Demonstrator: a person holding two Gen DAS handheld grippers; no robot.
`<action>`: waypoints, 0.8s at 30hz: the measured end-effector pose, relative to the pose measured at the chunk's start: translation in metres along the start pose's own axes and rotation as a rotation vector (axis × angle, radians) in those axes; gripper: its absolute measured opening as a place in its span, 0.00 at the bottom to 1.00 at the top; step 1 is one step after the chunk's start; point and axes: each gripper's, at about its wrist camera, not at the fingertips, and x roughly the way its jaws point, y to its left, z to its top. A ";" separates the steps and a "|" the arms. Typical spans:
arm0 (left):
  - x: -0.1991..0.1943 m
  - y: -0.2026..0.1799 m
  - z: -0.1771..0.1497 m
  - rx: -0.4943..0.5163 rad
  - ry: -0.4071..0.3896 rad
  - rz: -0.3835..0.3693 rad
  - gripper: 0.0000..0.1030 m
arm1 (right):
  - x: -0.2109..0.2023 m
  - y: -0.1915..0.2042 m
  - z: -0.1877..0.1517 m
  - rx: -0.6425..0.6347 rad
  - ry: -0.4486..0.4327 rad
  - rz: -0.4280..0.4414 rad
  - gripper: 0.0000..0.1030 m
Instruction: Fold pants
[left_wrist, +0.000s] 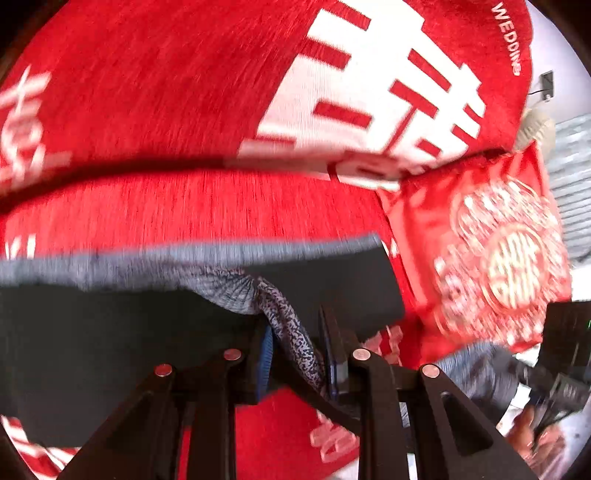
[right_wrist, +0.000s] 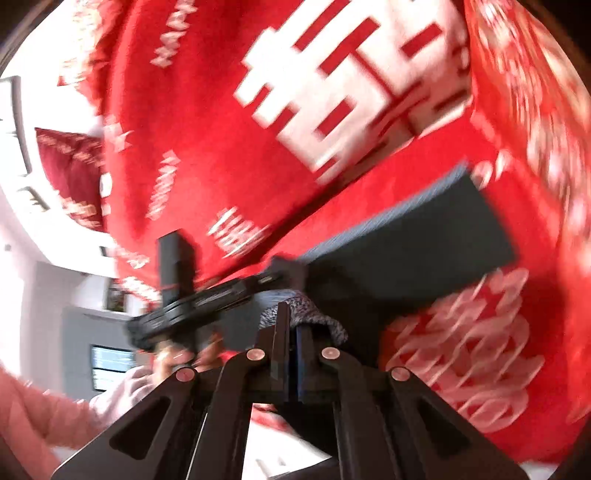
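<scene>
The dark pants (left_wrist: 110, 350) lie lifted over the red bedspread, their grey speckled waistband (left_wrist: 166, 262) along the upper edge. My left gripper (left_wrist: 295, 328) is shut on a bunched strand of that waistband. In the right wrist view my right gripper (right_wrist: 291, 328) is shut on another bunch of the grey waistband (right_wrist: 317, 317), and the dark pants (right_wrist: 406, 251) stretch away to the upper right. The left gripper's black body (right_wrist: 207, 299) sits just left of it, held by a hand (right_wrist: 173, 358) with a pink sleeve. Both views are motion-blurred.
A red bedspread (left_wrist: 166, 110) with a large white character covers the bed. A red patterned pillow (left_wrist: 498, 251) lies at the right, close to the pants. A second red cushion (right_wrist: 70, 173) and white walls show beyond the bed's left edge.
</scene>
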 end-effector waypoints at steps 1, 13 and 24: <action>0.005 -0.003 0.009 0.012 -0.005 0.018 0.25 | 0.005 -0.010 0.021 0.004 0.006 -0.048 0.03; 0.013 0.024 0.027 0.098 -0.035 0.277 0.55 | 0.084 -0.081 0.111 -0.129 0.137 -0.528 0.12; 0.031 0.091 -0.066 0.057 0.090 0.501 0.65 | 0.030 -0.028 0.066 -0.170 -0.028 -0.545 0.92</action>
